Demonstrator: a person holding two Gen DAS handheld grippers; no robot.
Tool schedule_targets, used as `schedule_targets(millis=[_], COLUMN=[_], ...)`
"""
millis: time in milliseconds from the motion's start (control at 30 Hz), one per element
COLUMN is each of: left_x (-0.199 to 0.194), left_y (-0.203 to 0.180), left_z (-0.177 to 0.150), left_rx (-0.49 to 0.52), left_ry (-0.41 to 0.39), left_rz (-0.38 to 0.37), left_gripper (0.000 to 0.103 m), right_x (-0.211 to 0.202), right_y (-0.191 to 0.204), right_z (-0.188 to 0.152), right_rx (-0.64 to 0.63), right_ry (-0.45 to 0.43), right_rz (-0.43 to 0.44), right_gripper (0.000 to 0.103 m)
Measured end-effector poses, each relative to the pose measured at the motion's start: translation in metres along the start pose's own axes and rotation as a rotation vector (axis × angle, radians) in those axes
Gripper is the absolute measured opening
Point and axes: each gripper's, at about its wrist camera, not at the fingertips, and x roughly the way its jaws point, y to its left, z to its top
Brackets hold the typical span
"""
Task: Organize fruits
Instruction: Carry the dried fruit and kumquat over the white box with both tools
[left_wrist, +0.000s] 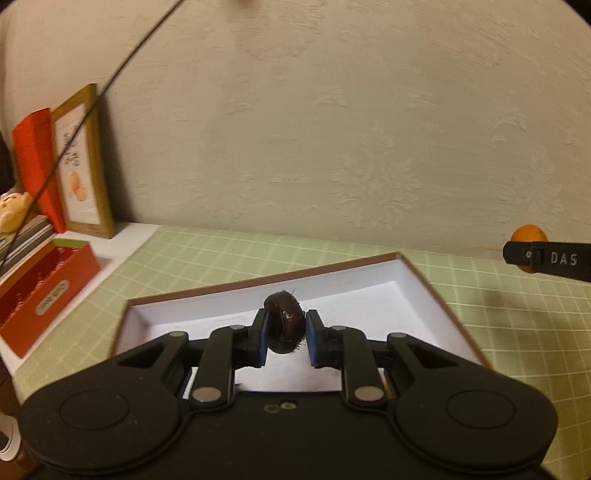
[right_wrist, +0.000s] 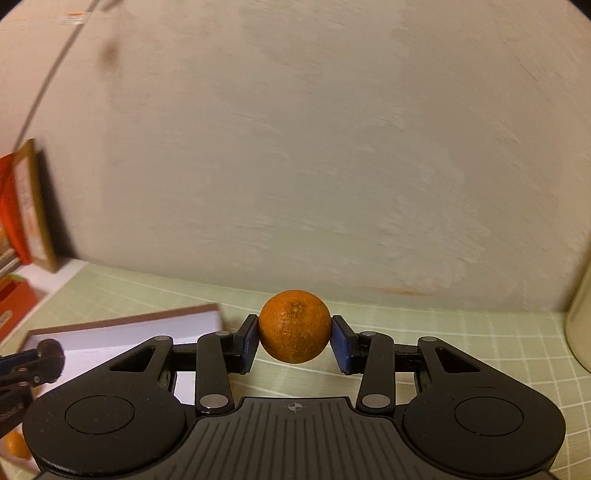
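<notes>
left gripper (left_wrist: 285, 338) pinching dark fruit (left_wrist: 284, 321) over box (left_wrist: 424, 280) | right gripper (right_wrist: 294, 341) pinching orange (right_wrist: 294, 326)

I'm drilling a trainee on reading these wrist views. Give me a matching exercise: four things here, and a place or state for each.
Things:
1. dark fruit
2. orange
3. open box
4. framed picture

Places or states:
A. leaning against the wall
B. clamped in the left gripper
C. lying on the green checked cloth
D. clamped in the right gripper

Pairs: 1-B, 2-D, 3-C, 4-A
</notes>
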Motion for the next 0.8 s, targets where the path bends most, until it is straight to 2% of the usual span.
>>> schedule_targets(millis=[367, 533, 800], left_x=[-0.008, -0.012, -0.004], left_y=[0.055, 0.072, 0.087], left_z=[-0.015, -0.020, -0.026], left_rx=[-0.039, -0.049, -0.058], left_ry=[0.027, 0.026, 0.036], left_rz=[0.088, 0.102, 0.115], left_gripper=[0.011, 0.011, 0.011], right_x=[-0.018, -0.016, -0.004], right_y=[0.053, 0.075, 0.088], right_z=[-0.015, -0.020, -0.033], right_rx=[-0.047, -0.085, -0.116], right_ry=[0.008, 0.003, 0.014], right_rz=[0.081, 0.085, 0.063], right_gripper=[0.042, 0.042, 0.042])
